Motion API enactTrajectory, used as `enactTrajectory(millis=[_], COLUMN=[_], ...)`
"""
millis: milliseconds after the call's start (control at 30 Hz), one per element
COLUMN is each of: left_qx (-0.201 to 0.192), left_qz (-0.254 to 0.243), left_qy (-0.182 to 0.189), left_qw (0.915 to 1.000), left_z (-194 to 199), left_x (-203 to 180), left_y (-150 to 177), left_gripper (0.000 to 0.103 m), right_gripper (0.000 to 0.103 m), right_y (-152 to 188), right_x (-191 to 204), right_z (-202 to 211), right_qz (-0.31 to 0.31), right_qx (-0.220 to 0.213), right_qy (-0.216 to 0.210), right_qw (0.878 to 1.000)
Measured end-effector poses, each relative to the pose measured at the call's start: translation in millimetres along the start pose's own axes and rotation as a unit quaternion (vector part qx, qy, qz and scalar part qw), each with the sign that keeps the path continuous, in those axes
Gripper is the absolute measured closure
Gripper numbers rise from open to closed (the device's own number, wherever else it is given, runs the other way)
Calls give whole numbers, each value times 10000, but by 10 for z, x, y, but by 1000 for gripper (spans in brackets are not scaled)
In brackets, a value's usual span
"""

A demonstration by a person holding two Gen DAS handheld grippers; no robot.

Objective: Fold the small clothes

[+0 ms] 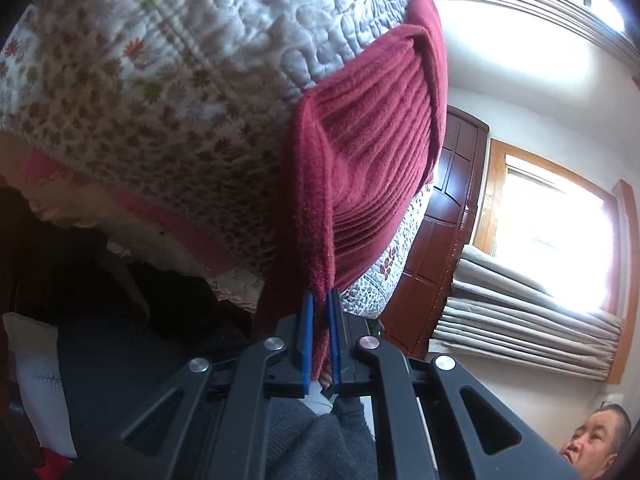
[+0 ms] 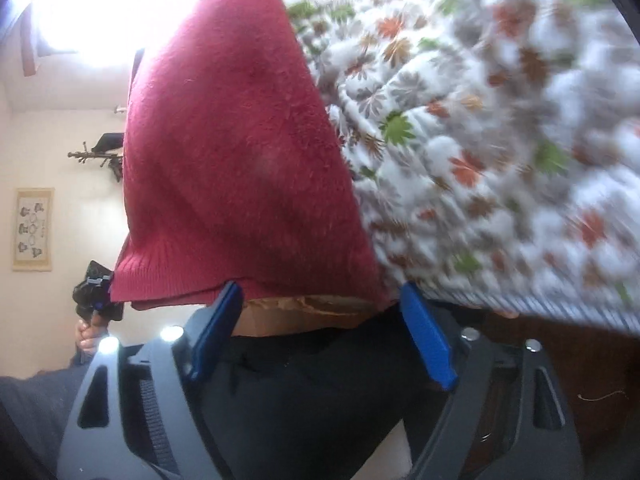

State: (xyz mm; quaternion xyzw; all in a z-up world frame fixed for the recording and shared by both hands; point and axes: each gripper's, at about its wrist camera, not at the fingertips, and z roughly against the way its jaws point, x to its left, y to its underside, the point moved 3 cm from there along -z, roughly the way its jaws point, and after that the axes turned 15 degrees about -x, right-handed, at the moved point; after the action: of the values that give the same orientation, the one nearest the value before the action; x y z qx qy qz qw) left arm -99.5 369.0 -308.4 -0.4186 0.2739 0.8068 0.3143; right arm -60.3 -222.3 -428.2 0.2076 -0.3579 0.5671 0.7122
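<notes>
Left claw (image 1: 321, 300) is clamping a corner of the red sweater (image 1: 376, 152), blue pads (image 1: 307, 340) pressed together on the fabric edge. The sweater is lying on the floral quilt (image 1: 160, 80) of the bed, its ribbed hem facing the left camera and one edge folding up into the claw. A pink band (image 1: 168, 216) is showing along the quilt's side, with a frilled cream trim below it. Beyond the bed a dark wood door (image 1: 444, 216), a bright window (image 1: 556, 240) and bunched grey curtains (image 1: 520, 320) are showing. A person's head is sitting at the lower right corner of the left view.

Right claw (image 2: 322, 292) is standing wide open, blue pads (image 2: 428, 336) well apart, both tips right at the sweater's (image 2: 240, 160) near edge; whether they are touching the fabric, cannot tell. The sweater is lying flat on the quilt (image 2: 500, 140), its ribbed hem at the lower left, hanging slightly past the bed edge. The quilt is looking motion-blurred here. At far left the other gripper (image 2: 96, 292) is showing, held in a hand (image 2: 90, 336). A scroll picture (image 2: 34, 230) is hanging on the cream wall (image 2: 72, 120), and a dark rack (image 2: 104, 156) is mounted above it.
</notes>
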Motion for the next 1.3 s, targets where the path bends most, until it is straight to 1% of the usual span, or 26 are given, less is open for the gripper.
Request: enactTrajectory(millis=[33, 67, 100, 233, 300, 333, 367, 400, 467, 533, 633, 667, 733, 767, 833, 867, 900, 967, 1033, 1133, 1233, 1300], left_qx=[-3, 32, 29, 2, -17, -25, -29, -27, -21, -8, 20, 25, 37, 41, 49, 46, 40, 11, -33, -122, -284, -420], left_qz=[-12, -120, -129, -115, -90, -81, -86, -85, -87, -76, -75, -73, -82, -85, -100, -98, -91, -81, -55, 18, 162, 297], left_qy=[0, -132, -151, -248, -251, -237, -228, -230, -219, -211, -247, -263, -281, -284, -277, -259, -234, -170, -84, 146, 514, 838], left_qw=[10000, 9998, 9998, 9996, 9996, 9997, 9997, 9997, 9997, 9997, 9997, 9996, 9996, 9996, 9996, 9996, 9997, 9998, 9999, 9998, 9981, 9952], left_z=[-16, -28, -42, -87, -94, -97, -100, -103, -112, -126, -153, -161, -172, -175, -174, -170, -163, -139, -95, 22, 178, 272], left_x=[-4, 15, 22, 81, 117, 130, 138, 145, 167, 199, 235, 235, 261, 267, 284, 289, 301, 320, 350, 355, 301, 235], left_y=[-7, -23, -32, -58, -73, -76, -79, -80, -82, -87, -85, -82, -88, -91, -96, -98, -109, -116, -126, -117, -104, -99], left_gripper=[97, 97, 97, 97, 97, 97, 97, 97, 97, 97, 97, 97, 97, 97, 97, 97, 97, 97, 97, 97, 97, 97], right_gripper=[30, 35, 39, 40, 46, 47, 47, 48, 48, 48, 47, 46, 46, 52, 67, 86, 94, 97, 97, 97, 97, 97], right_y=[-16, -26, -62, -116, -138, -120, -120, -132, -151, -183, -258, -274, -278, -272, -244, -232, -225, -221, -239, -333, -488, -637], right_x=[-24, -41, -55, -25, -39, -33, -46, -76, -80, -58, -59, -53, -23, -7, 13, 19, 33, 77, 166, 370, 608, 748], right_z=[-60, -118, -179, -222, -212, -187, -155, -38, 119, 188, 100, 67, 2, -16, -8, 11, 52, 167, 340, 648, 959, 1148], right_qz=[13, 18, 24, 87, 113, 114, 123, 158, 337, 451, 451, 436, 381, 357, 295, 260, 207, 123, 85, 15, -56, -84], right_qx=[88, 187, 251, 354, 392, 408, 410, 385, 286, 222, 290, 326, 431, 482, 566, 570, 544, 467, 351, 77, -245, -453], right_qy=[1, -22, -48, -121, -90, -74, -22, 64, 235, 227, 186, 153, 73, 29, -70, -117, -205, -305, -455, -737, -1036, -1217], right_qw=[10000, 9998, 9997, 9993, 9991, 9991, 9991, 9991, 9987, 9985, 9984, 9984, 9983, 9982, 9979, 9980, 9981, 9984, 9983, 9972, 9943, 9915])
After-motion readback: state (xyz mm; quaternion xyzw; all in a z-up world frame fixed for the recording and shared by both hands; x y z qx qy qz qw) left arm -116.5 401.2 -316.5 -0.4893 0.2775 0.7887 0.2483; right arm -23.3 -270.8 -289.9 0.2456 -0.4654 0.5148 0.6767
